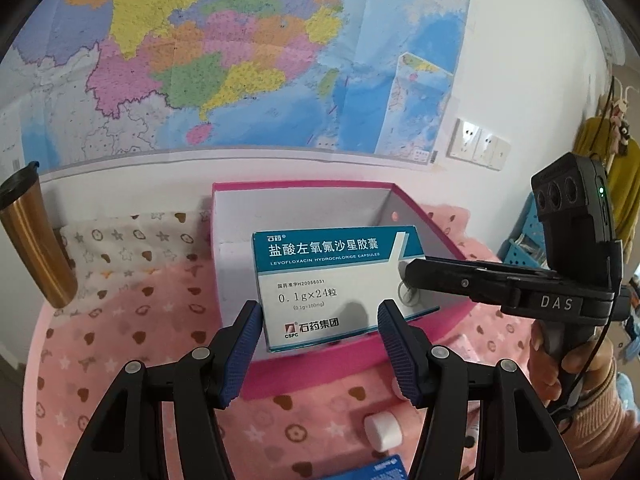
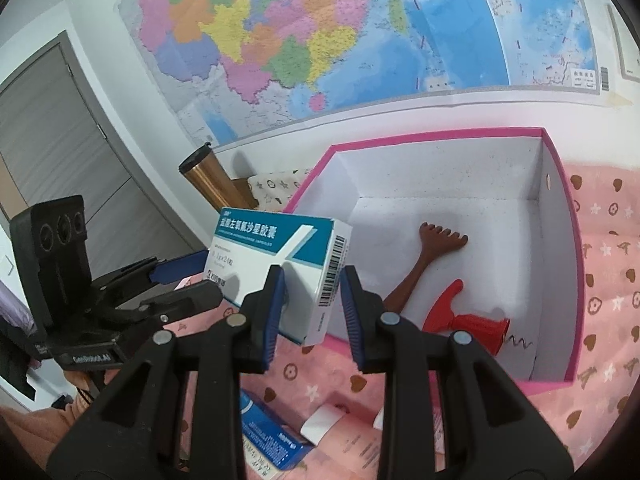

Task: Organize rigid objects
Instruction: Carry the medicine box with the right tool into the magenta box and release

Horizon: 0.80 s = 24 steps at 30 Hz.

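A white and teal medicine box [image 1: 332,284] is held upright over the near rim of a pink storage box [image 1: 304,372] with white inside walls. My right gripper [image 2: 312,304] is shut on the medicine box [image 2: 280,268] at its barcode end; it enters the left wrist view from the right [image 1: 412,276]. My left gripper [image 1: 318,332] is open, its fingers either side of the medicine box's lower edge, apart from it. Inside the pink box [image 2: 572,280] lie a brown back scratcher [image 2: 424,256] and a red corkscrew [image 2: 468,320].
A gold tumbler [image 1: 32,240] stands at the left by the wall. A white bottle cap [image 1: 382,430] and a blue box [image 2: 268,436] lie on the pink patterned cloth [image 1: 132,360] near me. A map [image 1: 224,52] covers the wall behind.
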Motion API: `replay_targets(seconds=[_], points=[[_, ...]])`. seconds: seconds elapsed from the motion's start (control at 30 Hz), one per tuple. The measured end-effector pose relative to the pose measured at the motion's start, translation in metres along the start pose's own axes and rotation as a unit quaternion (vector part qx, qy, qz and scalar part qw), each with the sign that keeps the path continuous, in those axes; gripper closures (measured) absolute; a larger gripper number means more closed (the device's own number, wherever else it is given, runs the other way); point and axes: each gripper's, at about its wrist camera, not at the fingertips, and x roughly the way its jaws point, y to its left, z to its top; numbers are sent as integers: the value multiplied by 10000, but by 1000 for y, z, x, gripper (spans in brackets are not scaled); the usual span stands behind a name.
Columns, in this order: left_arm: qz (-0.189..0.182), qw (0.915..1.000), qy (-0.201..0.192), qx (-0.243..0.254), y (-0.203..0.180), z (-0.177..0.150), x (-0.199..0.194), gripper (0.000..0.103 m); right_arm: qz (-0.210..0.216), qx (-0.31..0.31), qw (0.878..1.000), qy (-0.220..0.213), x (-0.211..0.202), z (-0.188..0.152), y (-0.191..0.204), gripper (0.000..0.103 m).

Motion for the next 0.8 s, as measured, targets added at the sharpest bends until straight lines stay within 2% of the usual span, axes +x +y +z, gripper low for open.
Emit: replay_targets(seconds=[0.37, 0.8], points=[[259, 9988, 409, -60, 13, 3, 28, 43, 8, 313, 9989, 358, 34, 6, -22, 70], [278, 9977, 615, -42, 12, 5, 39, 43, -240, 436, 9953, 830, 65, 0, -35, 70]])
